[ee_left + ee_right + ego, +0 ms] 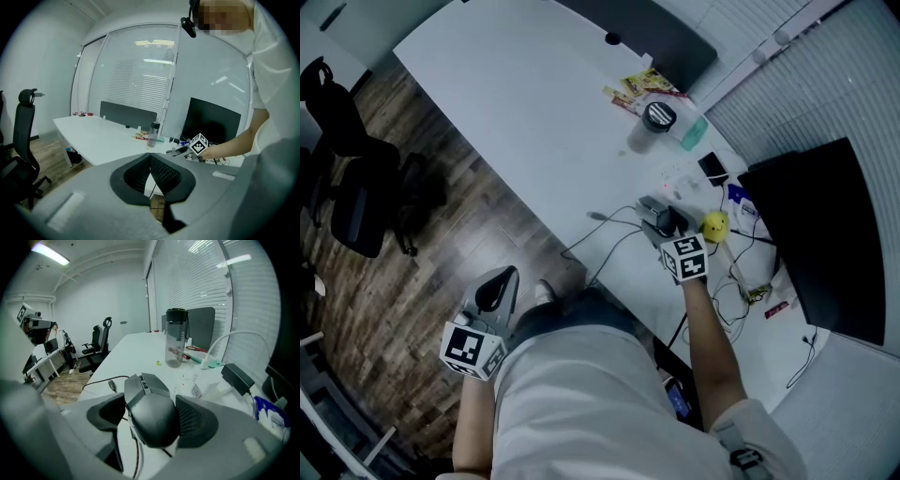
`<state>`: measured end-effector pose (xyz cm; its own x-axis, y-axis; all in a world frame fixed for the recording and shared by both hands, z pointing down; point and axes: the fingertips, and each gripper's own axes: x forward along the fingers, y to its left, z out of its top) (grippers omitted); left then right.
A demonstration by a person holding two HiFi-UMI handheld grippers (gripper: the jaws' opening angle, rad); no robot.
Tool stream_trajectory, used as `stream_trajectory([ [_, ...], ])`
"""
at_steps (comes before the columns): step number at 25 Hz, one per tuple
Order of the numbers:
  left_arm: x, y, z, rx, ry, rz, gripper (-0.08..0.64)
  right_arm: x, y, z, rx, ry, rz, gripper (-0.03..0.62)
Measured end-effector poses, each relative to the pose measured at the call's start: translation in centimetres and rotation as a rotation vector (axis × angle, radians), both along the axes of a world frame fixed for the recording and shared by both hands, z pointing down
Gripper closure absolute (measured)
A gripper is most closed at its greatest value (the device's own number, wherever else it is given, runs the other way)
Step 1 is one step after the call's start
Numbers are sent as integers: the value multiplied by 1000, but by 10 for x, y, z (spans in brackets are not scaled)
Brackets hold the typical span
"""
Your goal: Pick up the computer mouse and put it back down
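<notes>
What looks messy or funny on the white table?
A black cable plug lies loose on the white table, plugged into nothing, and thin dark wires sprawl over the table's edge. The dark grey computer mouse is clamped in the right gripper. Nothing looks spilled or broken.

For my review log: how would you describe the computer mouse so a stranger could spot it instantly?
On the long white desk, look at the cluttered end beside the black monitor. There the right claw holds the computer mouse: dark grey, corded, unlike the small yellow object beside it.
</notes>
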<state>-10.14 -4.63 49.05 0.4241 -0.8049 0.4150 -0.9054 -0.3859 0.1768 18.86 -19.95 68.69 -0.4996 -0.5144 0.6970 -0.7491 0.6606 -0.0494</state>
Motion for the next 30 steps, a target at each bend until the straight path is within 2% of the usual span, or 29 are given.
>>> stream_trajectory([
  [12,8,-26,-9,57,49,71,551,-3,22,-96,113,-70,74,261],
  [30,45,-59,-44,169,76,314,551,-9,93,-231,315,-100,175,270],
])
